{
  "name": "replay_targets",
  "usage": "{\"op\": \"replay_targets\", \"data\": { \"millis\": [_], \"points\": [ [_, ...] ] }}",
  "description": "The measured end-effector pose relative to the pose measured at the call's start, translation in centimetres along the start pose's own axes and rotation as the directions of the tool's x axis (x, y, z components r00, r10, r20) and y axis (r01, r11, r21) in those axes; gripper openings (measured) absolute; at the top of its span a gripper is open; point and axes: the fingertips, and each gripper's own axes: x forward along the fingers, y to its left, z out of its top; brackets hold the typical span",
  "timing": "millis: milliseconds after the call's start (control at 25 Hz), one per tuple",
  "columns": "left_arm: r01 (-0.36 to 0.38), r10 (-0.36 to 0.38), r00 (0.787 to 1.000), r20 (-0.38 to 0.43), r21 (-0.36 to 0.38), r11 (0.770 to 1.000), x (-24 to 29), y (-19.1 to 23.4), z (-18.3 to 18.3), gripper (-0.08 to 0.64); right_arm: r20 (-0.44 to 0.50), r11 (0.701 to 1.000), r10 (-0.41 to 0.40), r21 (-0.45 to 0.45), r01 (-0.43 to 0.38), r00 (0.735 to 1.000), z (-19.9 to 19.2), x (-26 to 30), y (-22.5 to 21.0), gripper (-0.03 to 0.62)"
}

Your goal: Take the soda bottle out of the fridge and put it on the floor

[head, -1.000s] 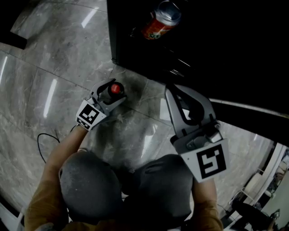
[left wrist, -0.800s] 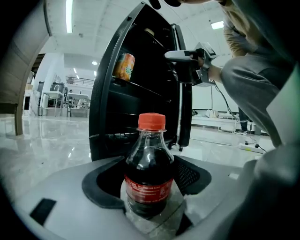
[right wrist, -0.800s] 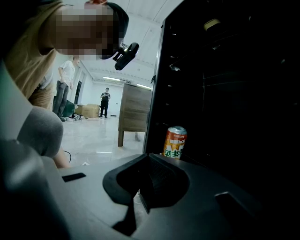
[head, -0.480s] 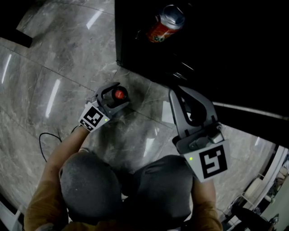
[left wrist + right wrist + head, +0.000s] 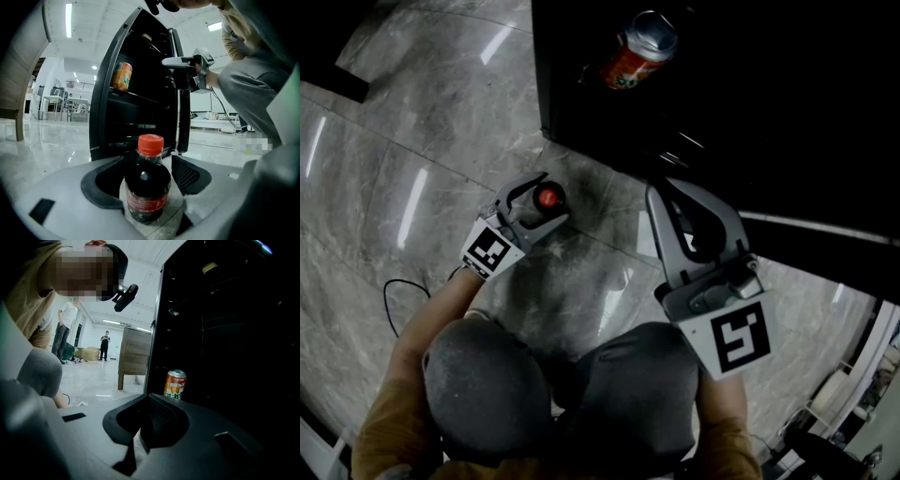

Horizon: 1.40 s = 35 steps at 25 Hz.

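Observation:
The soda bottle [image 5: 547, 197], dark with a red cap, stands upright on the grey marble floor [image 5: 422, 122] just in front of the black fridge [image 5: 722, 112]. My left gripper [image 5: 541, 201] is shut on the bottle's body, one jaw on each side. In the left gripper view the bottle [image 5: 147, 187] fills the gap between the jaws of that gripper [image 5: 149, 169], and its base rests on the floor. My right gripper [image 5: 661, 192] hovers to the right by the fridge's lower edge, shut with nothing in it, and the right gripper view [image 5: 143, 425] shows its jaws pressed together.
An orange drink can [image 5: 637, 52] stands on a shelf inside the open fridge; both gripper views show the can [image 5: 122, 76] [image 5: 175, 384]. A thin black cable [image 5: 394, 300] lies on the floor at the left. The person's knees [image 5: 487, 384] fill the bottom of the head view.
The view has shifted slightly. The left gripper stays round the bottle on the floor, and the right gripper holds its place.

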Motion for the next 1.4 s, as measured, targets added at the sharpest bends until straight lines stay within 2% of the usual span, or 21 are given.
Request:
{"op": "replay_targets", "data": {
  "millis": [200,480,600,680,800,920,1200,1400],
  "points": [
    [0.003,-0.004,0.999,0.036,0.026,1.0,-0.8,0.2,2.5,0.305,0.013,1.0,0.005,0.011,-0.005,1.0,0.0,0.5,0.1,0.002],
    [0.017,-0.026,0.996,0.085,0.098,0.995,-2.8,0.3,6.3,0.305,0.036,1.0,0.0,0.027,-0.001,0.999,0.0,1.4,-0.3,0.002],
    [0.005,-0.012,0.995,0.095,0.073,0.997,-3.7,0.7,7.4,0.304,0.035,1.0,0.01,0.029,-0.011,0.999,0.0,2.0,0.1,0.002],
    [-0.026,0.025,0.993,0.112,0.004,1.0,-4.2,1.3,8.1,0.3,0.032,0.999,0.017,0.027,-0.018,0.999,0.0,2.4,0.3,0.002],
    [-0.049,0.057,0.987,0.151,-0.06,0.997,-5.3,2.0,9.4,0.255,0.037,1.0,0.016,0.025,-0.017,0.999,0.1,2.8,0.2,0.002],
    [-0.053,0.059,0.987,0.151,-0.043,0.998,-6.2,2.2,10.1,0.19,0.045,0.999,0.008,0.031,-0.009,0.999,0.4,2.9,0.1,0.002],
    [-0.071,0.072,0.988,0.138,-0.015,0.997,-6.9,3.1,10.6,0.141,0.035,0.999,0.013,0.037,-0.014,0.999,0.2,3.3,0.3,0.002],
    [-0.08,0.082,0.985,0.154,-0.02,0.997,-7.0,3.4,10.9,0.043,0.034,0.999,0.022,0.023,-0.023,0.999,0.4,3.5,0.5,0.002]
  ]
}}
